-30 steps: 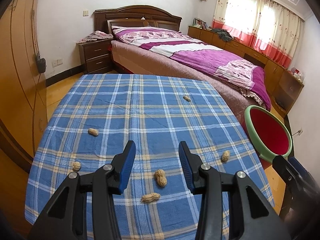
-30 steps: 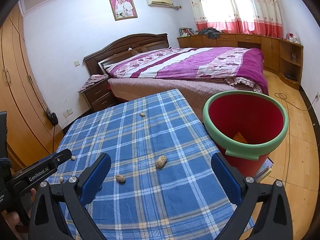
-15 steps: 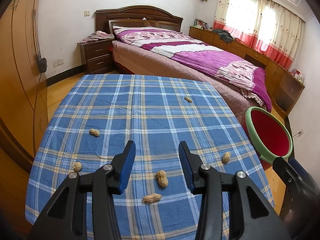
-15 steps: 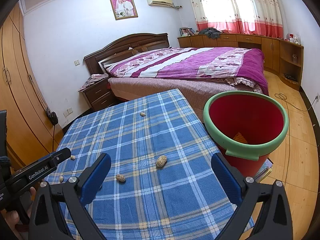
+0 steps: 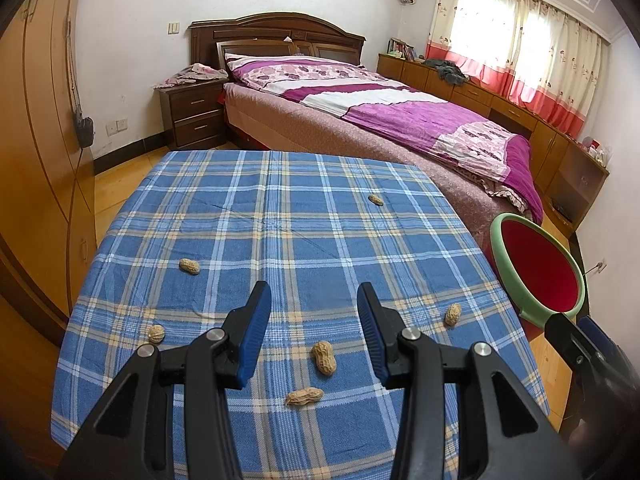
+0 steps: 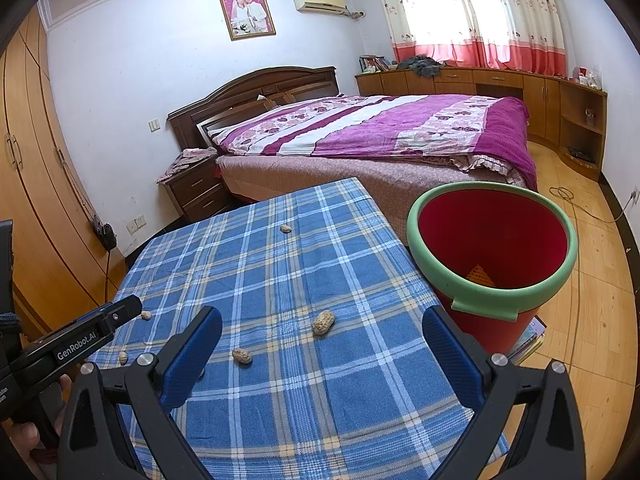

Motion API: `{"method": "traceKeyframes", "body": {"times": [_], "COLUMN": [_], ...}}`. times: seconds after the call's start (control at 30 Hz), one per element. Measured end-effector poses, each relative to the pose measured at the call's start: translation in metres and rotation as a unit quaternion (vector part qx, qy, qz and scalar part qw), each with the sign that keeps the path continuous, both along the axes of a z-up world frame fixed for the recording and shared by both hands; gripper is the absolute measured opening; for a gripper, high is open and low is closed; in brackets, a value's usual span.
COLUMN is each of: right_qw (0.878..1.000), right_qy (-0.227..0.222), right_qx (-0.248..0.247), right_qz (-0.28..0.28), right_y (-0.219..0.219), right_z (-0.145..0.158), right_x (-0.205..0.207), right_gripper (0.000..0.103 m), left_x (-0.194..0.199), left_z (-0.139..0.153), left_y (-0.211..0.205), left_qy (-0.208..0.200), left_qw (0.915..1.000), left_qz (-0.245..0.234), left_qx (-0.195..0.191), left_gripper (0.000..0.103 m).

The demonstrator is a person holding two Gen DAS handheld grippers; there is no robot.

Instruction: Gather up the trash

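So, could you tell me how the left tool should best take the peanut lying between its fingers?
Grip the peanut across its narrow waist, coming straight down with the left tool. It lies flat, long axis pointing roughly away from the camera, so the open fingers already straddle its short width.

Tablecloth (image 5: 280,220): blue plaid with white and tan lines. Peanuts (image 5: 323,357): tan shells. Bucket (image 6: 492,236): red with a pale green rim; bedspread (image 6: 400,120): purple, white-striped, floral panels; gripper pads (image 5: 256,320): blue on black.
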State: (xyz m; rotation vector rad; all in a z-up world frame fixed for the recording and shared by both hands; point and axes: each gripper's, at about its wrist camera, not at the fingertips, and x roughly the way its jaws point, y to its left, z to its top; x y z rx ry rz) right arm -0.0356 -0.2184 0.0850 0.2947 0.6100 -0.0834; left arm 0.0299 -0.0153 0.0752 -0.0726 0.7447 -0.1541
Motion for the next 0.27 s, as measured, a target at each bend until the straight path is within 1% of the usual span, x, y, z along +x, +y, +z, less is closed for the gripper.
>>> {"method": "traceKeyframes", "body": {"times": [0.27], "right_qw": [1.000], "right_qy": [0.000], "right_qx": [0.000], "right_qz": [0.000], "right_y": [-0.0002], "right_z": [-0.0003], "right_x": [0.0000], "right_gripper": [0.102], "left_x": [0.0003], "left_z": [0.0017], "left_y": [0.0013], "left_qy": [-0.005], "left_qw": [1.0000], "left_qz": [0.003], "left_qx": [0.005], "left_gripper": [0.045]}}
